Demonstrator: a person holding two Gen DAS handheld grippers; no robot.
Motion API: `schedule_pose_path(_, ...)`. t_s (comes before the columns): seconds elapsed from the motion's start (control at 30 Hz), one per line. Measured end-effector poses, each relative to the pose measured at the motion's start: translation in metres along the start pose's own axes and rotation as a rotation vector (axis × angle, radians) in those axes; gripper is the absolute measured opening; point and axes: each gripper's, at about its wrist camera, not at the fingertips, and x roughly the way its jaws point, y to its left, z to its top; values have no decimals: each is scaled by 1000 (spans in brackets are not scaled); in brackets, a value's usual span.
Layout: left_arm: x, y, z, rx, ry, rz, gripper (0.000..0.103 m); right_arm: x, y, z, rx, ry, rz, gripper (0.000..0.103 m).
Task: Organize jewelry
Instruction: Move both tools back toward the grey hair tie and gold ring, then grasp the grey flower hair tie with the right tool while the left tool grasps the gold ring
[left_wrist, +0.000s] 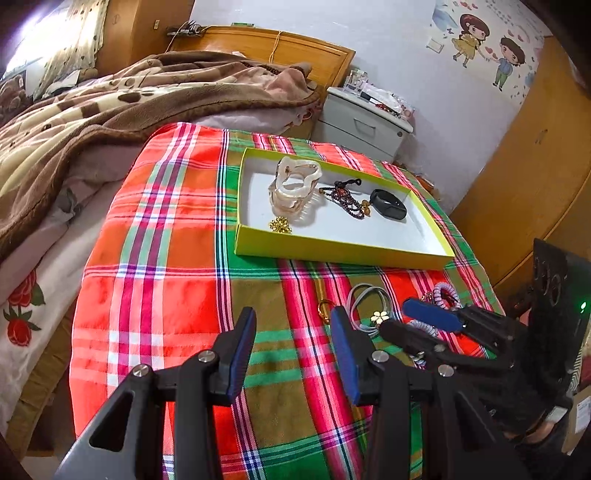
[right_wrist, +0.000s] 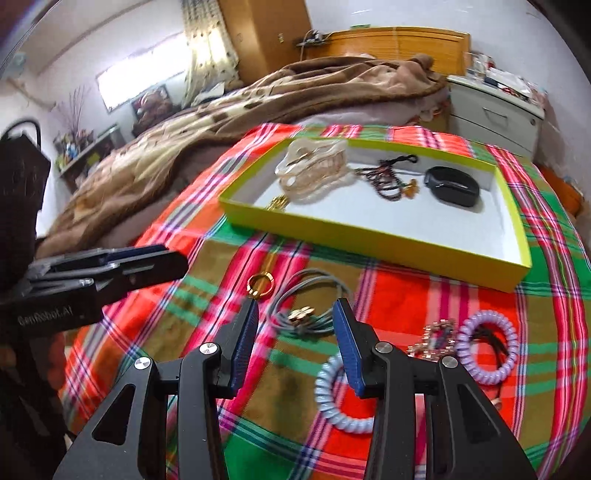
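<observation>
A yellow-green tray (left_wrist: 332, 254) (right_wrist: 369, 236) lies on the plaid cloth. It holds a cream hair claw (left_wrist: 295, 188) (right_wrist: 314, 170), a dark beaded bracelet (left_wrist: 347, 199) (right_wrist: 388, 181), a black band (left_wrist: 388, 203) (right_wrist: 452, 186) and a small gold piece (left_wrist: 280, 225). In front of the tray lie a gold ring (right_wrist: 260, 284) (left_wrist: 325, 310), a grey hair tie with a gold flower (right_wrist: 301, 314) (left_wrist: 369, 306), a pale blue spiral tie (right_wrist: 340, 402), a purple spiral tie (right_wrist: 487, 343) and a sparkly bracelet (right_wrist: 436, 336). My right gripper (right_wrist: 295, 314) (left_wrist: 417, 325) hovers open over the grey hair tie. To its left, my left gripper (left_wrist: 293, 321) (right_wrist: 173, 260) is open and holds nothing.
The plaid cloth (left_wrist: 166, 295) covers a raised surface beside a bed with a brown blanket (left_wrist: 110, 103). A white nightstand (left_wrist: 365, 118) stands behind the tray. A wooden wardrobe (left_wrist: 535, 166) rises at the right.
</observation>
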Motion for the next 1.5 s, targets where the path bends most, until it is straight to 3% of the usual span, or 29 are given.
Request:
schedule_pose_path(0.3,0,5,-2,-12,4,-3,43,16,6,-5,-26,34,-64,42)
schedule_pose_path(0.37,1,5,-2,-14,5,-5,43,16,5,-6,-25,32,-85,33)
schedule_pose_path(0.77,3,3,-1,-7,16,-5,43,12,3,-9,-18,20,-104,19)
schedule_pose_path(1.07,12,-2,-2,16,48,-3,43,-10,-12,-8,54,-52,-71,19)
schedule_pose_path(1.23,20,-13,-1,59,70,-42,47,-29,-19,-4,80,-111,-56,19)
schedule_pose_path(1.5,41,-40,1,167,98,63,48,-48,-32,3,104,-178,-57,19)
